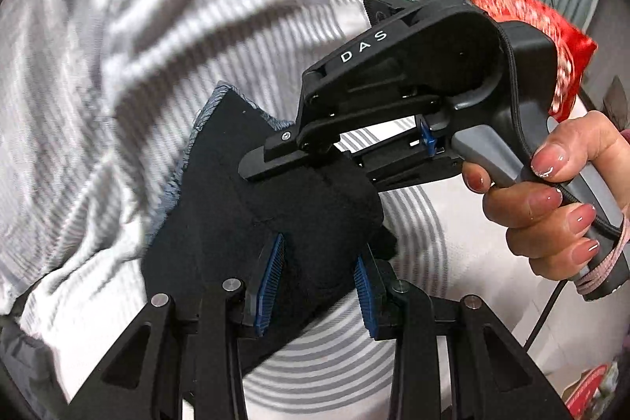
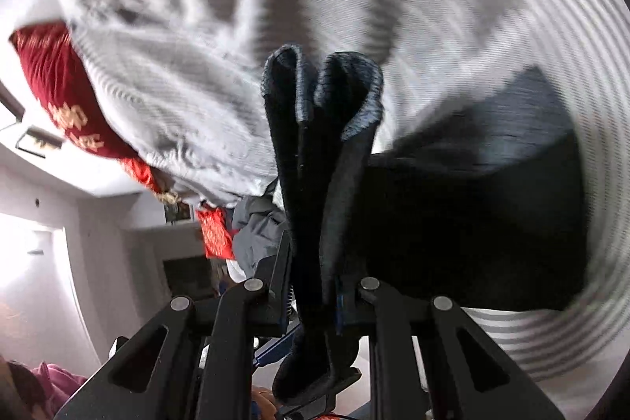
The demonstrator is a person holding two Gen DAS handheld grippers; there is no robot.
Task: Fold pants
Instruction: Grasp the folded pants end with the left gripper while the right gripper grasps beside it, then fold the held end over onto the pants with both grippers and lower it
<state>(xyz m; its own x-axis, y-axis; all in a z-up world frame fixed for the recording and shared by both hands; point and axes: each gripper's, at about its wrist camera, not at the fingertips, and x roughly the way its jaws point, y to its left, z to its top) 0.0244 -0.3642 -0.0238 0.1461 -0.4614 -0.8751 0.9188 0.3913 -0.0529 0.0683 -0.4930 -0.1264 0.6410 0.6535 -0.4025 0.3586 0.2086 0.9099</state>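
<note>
- pants: dark cloth with a blue-grey ribbed hem, hanging bunched between the two grippers above the striped bedsheet; the rest of the cloth is trailing onto the bed to the right in the right wrist view.
- long axis: in the right wrist view the gathered hem is running straight out along the fingers, folded into two loops at the far end. In the left wrist view the same strip is lying diagonally, hem up-left, bulk running down toward the camera.
- left gripper: blue pads are sitting either side of a thick wad of pants. Cloth is filling the gap, so judging it as clamping the pants; pad contact on the right side is partly hidden.
- right gripper: reaching in from the right, held by the right hand; fingers are pinched tight on the pants close to the left gripper's hold. Right wrist view agrees: cloth is squeezed between nearly closed fingers.
- key relation: both holds are sitting close together on one end, right gripper just beyond the left along the cloth. Neither is clearly nearer the loose bulk; from the right wrist view it is lying to the right gripper's right, on the bed.
- judgement: next move is probably laying this end over the bulk, which means swinging both holds together toward that side.
- risk: bunched grip may be dragging creases into the fold.
- red pillow is sitting well away, behind the right gripper.
</note>
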